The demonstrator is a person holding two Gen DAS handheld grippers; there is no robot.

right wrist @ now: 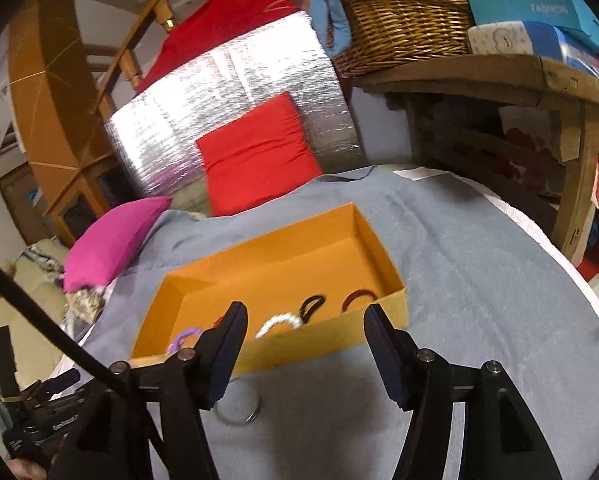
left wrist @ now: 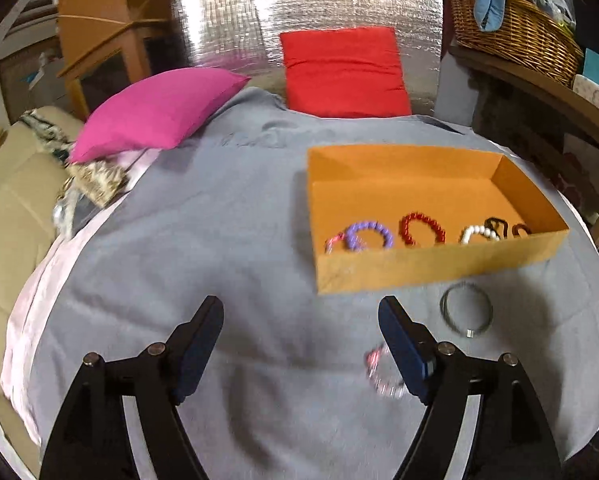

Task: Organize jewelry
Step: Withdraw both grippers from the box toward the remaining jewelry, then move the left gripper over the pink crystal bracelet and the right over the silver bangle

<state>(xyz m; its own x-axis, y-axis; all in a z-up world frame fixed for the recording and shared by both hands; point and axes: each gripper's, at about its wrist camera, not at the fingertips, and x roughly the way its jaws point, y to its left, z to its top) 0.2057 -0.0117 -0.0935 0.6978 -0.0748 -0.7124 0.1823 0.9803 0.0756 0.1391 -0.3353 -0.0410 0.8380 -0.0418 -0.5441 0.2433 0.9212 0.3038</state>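
Left gripper [left wrist: 301,312]: tilted downward over the grey blanket [left wrist: 239,240], fingers wide apart, nothing between them. A blurred clear-and-pink bracelet [left wrist: 381,376] lies just beside the right-hand finger, lower centre of frame. A silver bangle [left wrist: 465,312] lies farther right, near the orange box [left wrist: 431,270].

Right gripper [right wrist: 305,316]: tilted downward, fingers spread and empty, just short of the box's near wall. Inside the box: purple bracelet [left wrist: 369,235], red bracelet [left wrist: 421,229], white bracelet [left wrist: 477,234], and dark bands [left wrist: 497,226].

A blurred pinkish bracelet [left wrist: 381,376] lies partly behind the left claw's finger [left wrist: 405,354], its beads indistinct.
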